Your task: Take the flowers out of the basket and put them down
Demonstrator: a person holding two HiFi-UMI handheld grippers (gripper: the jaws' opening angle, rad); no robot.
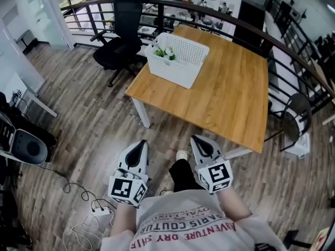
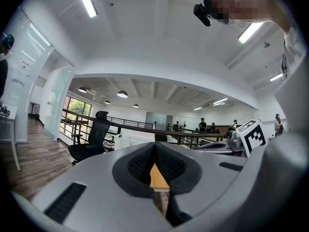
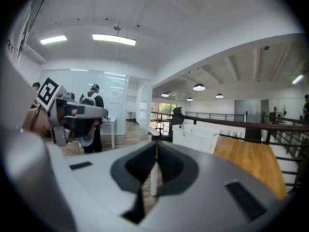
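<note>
Standing off from the table (image 1: 230, 98), on the wood floor; nothing of the task is in hand yet.

- Left gripper (image 1: 140, 144): fingers closed tip to tip, nothing between them. Right gripper (image 1: 198, 140): the same, shut and empty.
- White basket (image 1: 180, 61) sits on the table's far left corner, close to the edge. The flowers (image 1: 165, 52) lie inside it at its left end, as a green-and-white clump.

Risks, as I judge them:
- The basket looks light and sits near the edge, so a snagged stem on its perforated wall could drag it off the corner.
- Both pairs of fingers must open before the reach. Going in closed would only shove the clump.
- A hard pinch could crush stems or blooms.
- The power strip (image 1: 99, 210) and its cable lie on the floor to the left, underfoot if stepped that way.

Count: one table, one basket, two grippers, one black office chair (image 1: 123, 33) by the basket corner. There is one clump of flowers, too small to count by stem.
</note>
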